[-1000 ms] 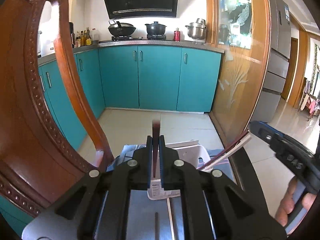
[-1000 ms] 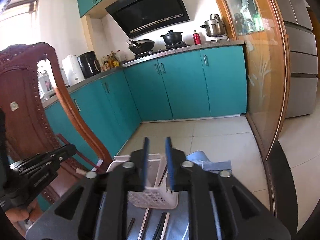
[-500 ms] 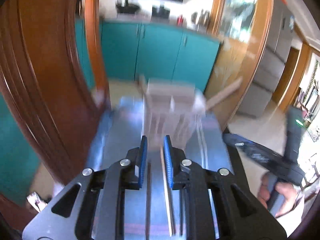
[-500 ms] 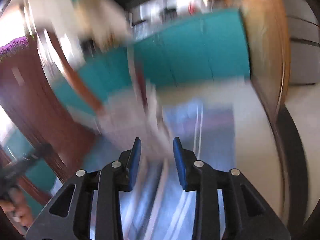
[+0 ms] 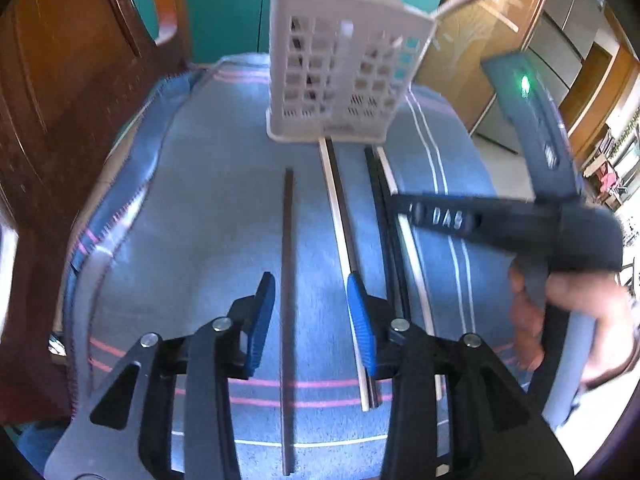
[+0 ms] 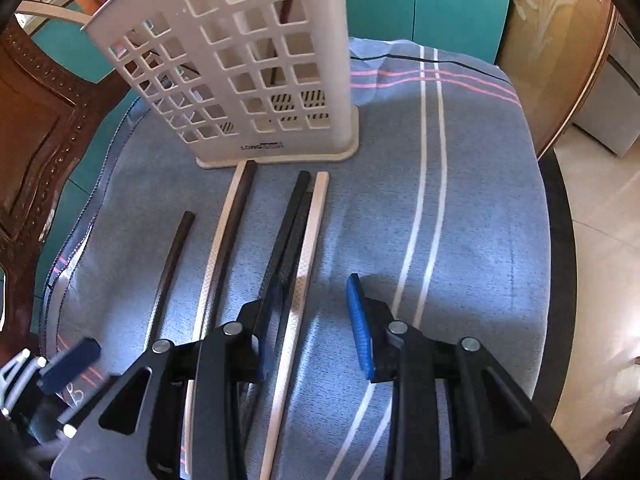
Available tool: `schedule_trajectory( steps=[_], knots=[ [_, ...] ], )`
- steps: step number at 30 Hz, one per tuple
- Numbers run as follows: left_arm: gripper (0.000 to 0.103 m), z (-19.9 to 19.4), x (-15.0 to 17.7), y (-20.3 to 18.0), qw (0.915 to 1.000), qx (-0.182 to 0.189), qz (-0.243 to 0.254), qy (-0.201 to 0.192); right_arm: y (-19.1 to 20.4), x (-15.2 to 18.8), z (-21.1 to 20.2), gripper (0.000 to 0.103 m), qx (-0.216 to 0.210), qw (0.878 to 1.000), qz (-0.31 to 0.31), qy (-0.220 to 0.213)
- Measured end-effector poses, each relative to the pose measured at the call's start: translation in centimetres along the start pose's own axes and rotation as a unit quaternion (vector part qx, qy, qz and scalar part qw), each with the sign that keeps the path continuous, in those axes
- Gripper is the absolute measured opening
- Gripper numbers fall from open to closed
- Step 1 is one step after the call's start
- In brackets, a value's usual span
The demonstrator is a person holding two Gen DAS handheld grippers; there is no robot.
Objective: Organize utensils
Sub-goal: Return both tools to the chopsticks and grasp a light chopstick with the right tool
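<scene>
Both grippers dropped from the holder (image 5: 340,80) to the chopsticks on the cloth (image 5: 200,200). Left gripper (image 5: 310,322) jaws had just been opening, empty, straddling the dark chopstick (image 5: 287,280). Right gripper (image 6: 314,328) stood open, empty, over the white chopstick (image 6: 304,264); next picks look imminent.

A matt white plastic basket (image 6: 256,80) stands on soft blue woven cloth (image 6: 460,200). The chopsticks (image 6: 312,232) look smooth. The chair (image 5: 60,100) is glossy carved wood.
</scene>
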State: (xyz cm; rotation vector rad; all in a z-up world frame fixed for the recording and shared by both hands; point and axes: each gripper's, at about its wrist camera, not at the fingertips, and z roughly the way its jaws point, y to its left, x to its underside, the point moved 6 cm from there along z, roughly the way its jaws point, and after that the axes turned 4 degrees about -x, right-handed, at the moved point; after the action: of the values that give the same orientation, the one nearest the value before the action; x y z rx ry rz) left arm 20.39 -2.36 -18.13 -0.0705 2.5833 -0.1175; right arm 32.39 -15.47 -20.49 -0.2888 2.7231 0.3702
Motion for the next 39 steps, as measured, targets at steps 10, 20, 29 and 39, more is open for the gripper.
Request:
schedule_trajectory(
  steps=[10,20,29,39],
  knots=[
    [0.042,1.5,2.0,-0.7,0.9998,0.001,0.008,0.020,-0.8,0.7,-0.2,0.033,0.016,1.000,-0.013,-0.003],
    [0.047,1.3,1.6,-0.1,0.9999,-0.002,0.002,0.013,-0.4,0.1,0.2,0.007,0.000,0.999,0.033,-0.002],
    [0.052,0.8,1.0,1.0,0.9999,-0.010,-0.010,0.002,-4.1,1.1,-1.3,0.007,-0.054,0.990,0.133,0.002],
    [0.052,1.9,-0.1,2.9,0.9993,-0.016,-0.032,0.007,-2.7,0.0,-0.8,0.020,-0.028,0.994,0.100,-0.022]
  ],
)
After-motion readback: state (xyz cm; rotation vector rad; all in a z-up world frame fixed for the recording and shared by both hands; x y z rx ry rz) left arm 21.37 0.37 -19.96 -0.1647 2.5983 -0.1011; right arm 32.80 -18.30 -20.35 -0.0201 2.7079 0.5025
